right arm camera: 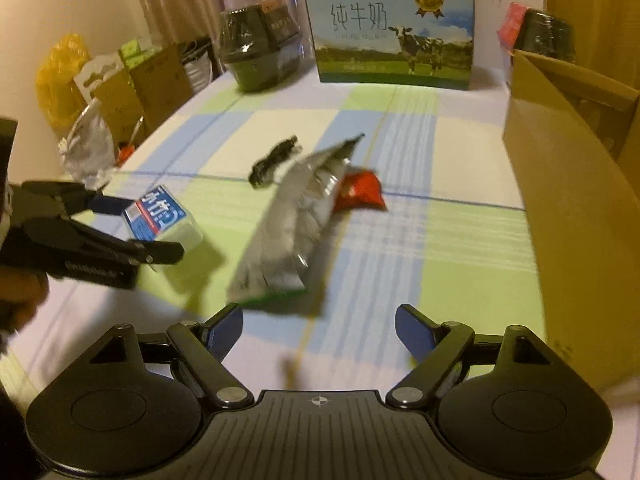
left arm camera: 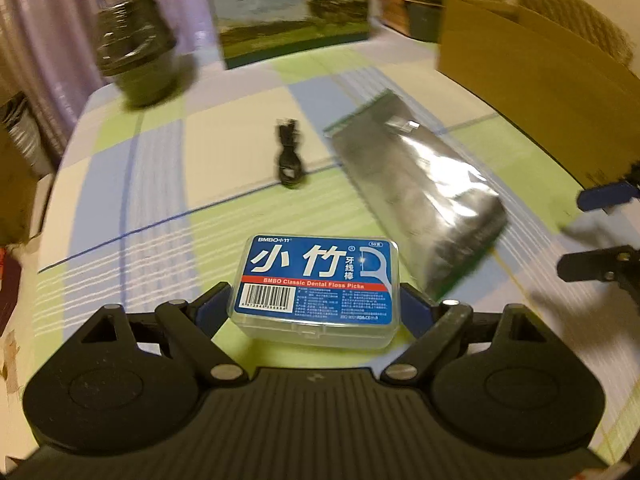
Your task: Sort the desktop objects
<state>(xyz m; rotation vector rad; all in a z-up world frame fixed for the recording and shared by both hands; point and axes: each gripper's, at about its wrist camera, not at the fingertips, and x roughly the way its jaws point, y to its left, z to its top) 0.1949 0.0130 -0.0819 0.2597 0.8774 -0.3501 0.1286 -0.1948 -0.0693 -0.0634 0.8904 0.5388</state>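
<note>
The left tongs point(left arm camera: 314, 300) clamp a clear box of dental floss picks point(left arm camera: 316, 286) above the checked counter point(left arm camera: 140, 184). The right tongs point(right arm camera: 319, 330) stand wide and empty. A silver foil bag point(right arm camera: 296, 224) lies at their 12 o'clock, a black cable point(right arm camera: 274, 162) beyond it at 11 o'clock, and a cardboard box point(right arm camera: 576, 200) at 2 o'clock.

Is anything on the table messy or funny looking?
Yes. The silver foil bag is crumpled and lies crooked across the checked tablecloth, partly on top of a red packet. A tangled black cable sits loose beside it. Nothing looks spilled or broken.
</note>
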